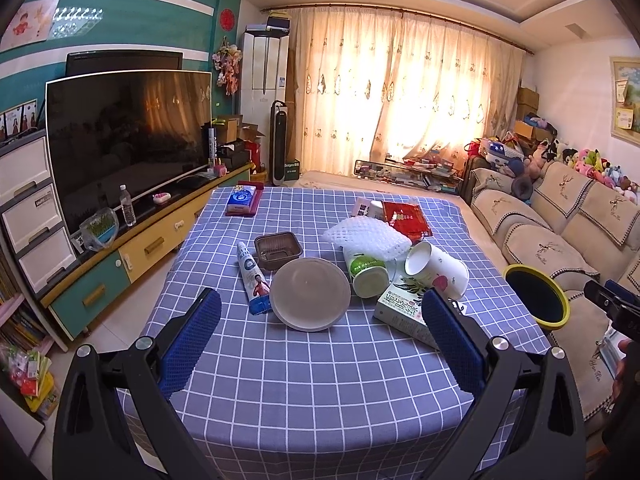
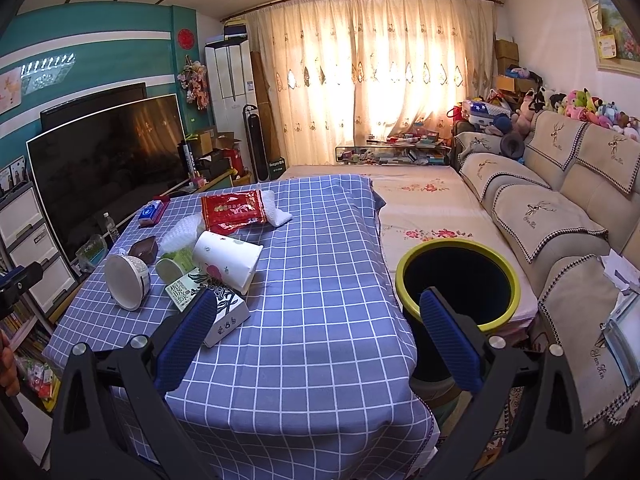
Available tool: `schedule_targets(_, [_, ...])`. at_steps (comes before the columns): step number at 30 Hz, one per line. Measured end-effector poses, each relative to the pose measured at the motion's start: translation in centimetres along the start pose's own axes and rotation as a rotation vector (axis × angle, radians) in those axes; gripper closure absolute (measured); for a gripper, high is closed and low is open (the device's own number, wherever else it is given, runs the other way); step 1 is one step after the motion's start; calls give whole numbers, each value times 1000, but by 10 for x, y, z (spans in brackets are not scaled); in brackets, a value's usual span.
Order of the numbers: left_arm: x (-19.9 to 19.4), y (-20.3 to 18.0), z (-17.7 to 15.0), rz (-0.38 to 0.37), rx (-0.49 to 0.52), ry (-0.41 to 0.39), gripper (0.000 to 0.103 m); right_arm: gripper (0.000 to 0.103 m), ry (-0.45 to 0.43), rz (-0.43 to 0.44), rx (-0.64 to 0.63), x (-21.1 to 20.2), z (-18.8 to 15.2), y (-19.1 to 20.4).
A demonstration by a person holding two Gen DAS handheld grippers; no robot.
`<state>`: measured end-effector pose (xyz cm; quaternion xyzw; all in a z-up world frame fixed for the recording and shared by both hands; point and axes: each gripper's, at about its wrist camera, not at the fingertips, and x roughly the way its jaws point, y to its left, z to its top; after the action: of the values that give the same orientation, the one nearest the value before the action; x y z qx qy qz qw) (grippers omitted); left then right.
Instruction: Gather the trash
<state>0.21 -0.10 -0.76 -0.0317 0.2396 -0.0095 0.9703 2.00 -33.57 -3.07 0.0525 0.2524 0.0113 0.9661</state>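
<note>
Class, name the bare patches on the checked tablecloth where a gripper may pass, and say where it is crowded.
Bare: the near tablecloth between the round lid and the table's near edge; the strip toward the bin. Crowded: cups, box, tube at the middle.

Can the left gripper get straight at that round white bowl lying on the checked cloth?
Probably yes: the left gripper is open and empty, and the bowl lies just ahead with only bare cloth between.

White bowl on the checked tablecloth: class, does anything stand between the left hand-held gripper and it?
Nothing visible does. The left hand-held gripper is open and empty, with bare checked tablecloth leading to the tipped white bowl. The toothpaste tube lies to its left, the green tea box to its right.
</note>
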Motion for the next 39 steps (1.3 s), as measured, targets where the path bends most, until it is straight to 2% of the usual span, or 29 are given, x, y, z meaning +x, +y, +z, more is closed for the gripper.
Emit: schedule_targets(39, [7,-1,-3,3,3,15,4,7,13,-1,8,7,-6,-2])
